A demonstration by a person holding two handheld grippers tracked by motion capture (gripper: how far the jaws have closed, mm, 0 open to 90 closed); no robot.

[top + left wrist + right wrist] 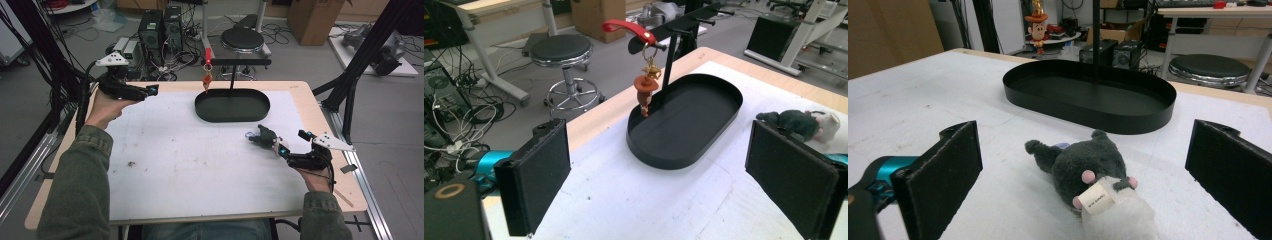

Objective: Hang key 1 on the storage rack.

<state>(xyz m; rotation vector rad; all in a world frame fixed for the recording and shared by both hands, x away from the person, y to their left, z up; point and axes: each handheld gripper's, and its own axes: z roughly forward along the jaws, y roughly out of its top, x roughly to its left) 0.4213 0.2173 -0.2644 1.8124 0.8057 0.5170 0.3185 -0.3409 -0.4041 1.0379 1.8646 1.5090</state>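
The soft toy point(266, 136) lies on its side on the white mat point(175, 165), toward the right edge of the table point(305, 92), just in front of the black tray point(232, 105). The right gripper point(289, 150) is low over the mat right next to the toy, and its jaws are spread wide with the toy lying between them but not pinched. The left gripper point(150, 91) is held up near the far left corner of the table, well apart from the toy, and its jaws are spread wide too, with nothing in them. If the right jaws close on just the fluffy fur or the small paper tag point(1098, 198), the toy could slip out when it is lifted. If they push down first, the toy might slide away over the smooth mat. The toy is squishy, so a hard squeeze would squash it flat. It is dark grey and fuzzy, with small pink bits and a white fluffy end. The tray is long with round ends, smooth and shiny, with a low wall. A thin black pole point(668, 65) stands up from it. A little cowboy figure point(645, 92) that looks like hard plastic hangs from a red strap point(629, 29) on the pole's arm, and a careless lift could bump it.
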